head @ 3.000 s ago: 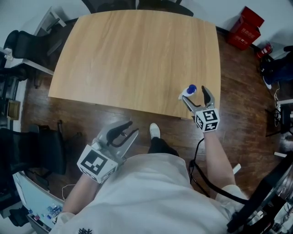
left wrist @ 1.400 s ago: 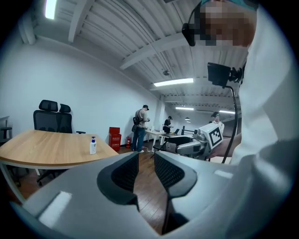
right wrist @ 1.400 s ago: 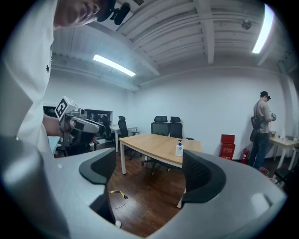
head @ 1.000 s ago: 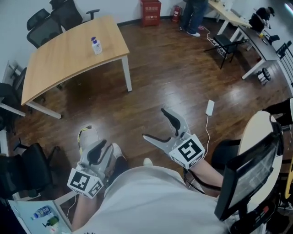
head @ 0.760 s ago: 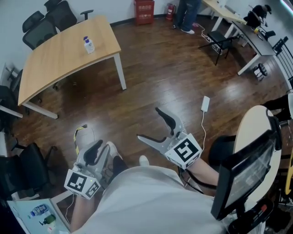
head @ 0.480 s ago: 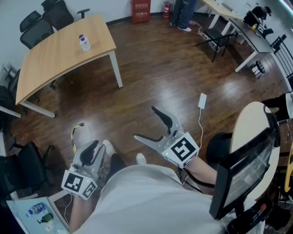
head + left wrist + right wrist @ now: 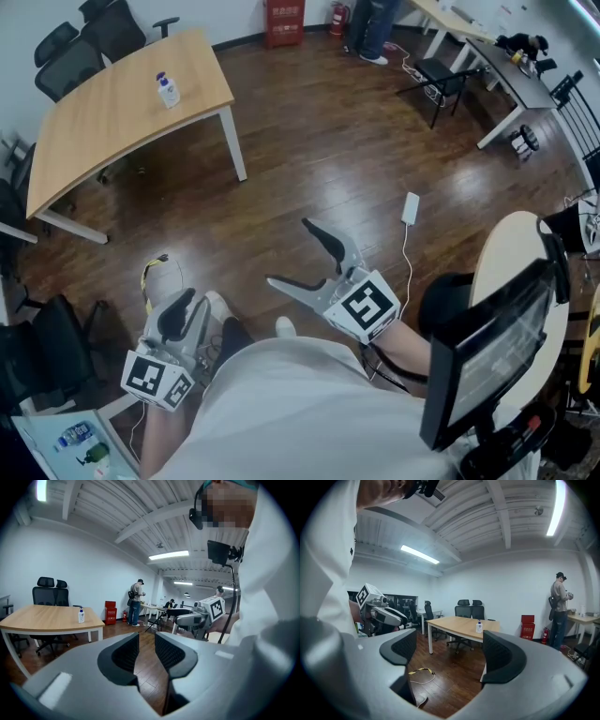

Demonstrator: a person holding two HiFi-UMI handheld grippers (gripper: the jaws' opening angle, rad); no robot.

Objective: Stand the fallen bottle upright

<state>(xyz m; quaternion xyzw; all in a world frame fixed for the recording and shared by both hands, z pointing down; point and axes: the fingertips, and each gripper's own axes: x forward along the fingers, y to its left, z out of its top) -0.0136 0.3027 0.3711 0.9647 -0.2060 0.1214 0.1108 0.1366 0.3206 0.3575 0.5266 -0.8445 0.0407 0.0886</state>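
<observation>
The small clear pump bottle with a blue top (image 7: 168, 91) stands upright on the pale curved wooden table (image 7: 103, 127), far off at 11 o'clock in the head view and well apart from both tools. Judged from that, the task looks complete, and the risks are now mostly around the person rather than the bottle.

The bottle sits toward the table's 1 o'clock end, not far from the edge. A bump against the table or its white leg could tip it over again. Nearer in, a loose yellow cable (image 7: 153, 274) lies on the dark wood floor just beside the person's feet at 8 o'clock. A white adapter with its cord (image 7: 410, 208) lies at 2 o'clock, and either could catch a shoe. The spread right jaws could also clip the black monitor (image 7: 487, 370) close by at 4 o'clock if the arm swings.

The left gripper (image 7: 186, 302) hangs low at 7 o'clock beside the hip, marker cube toward the body and jaws aimed roughly at 1 o'clock. Its own view shows the pads almost together, only a narrow slit of floor between them and nothing held. The right gripper (image 7: 287, 251) is held out in front of the torso on a forearm coming from 4 o'clock, pointing toward 10 o'clock. It is released, its jaws spread wide and empty, with only floor and the distant table between them in its view.
</observation>
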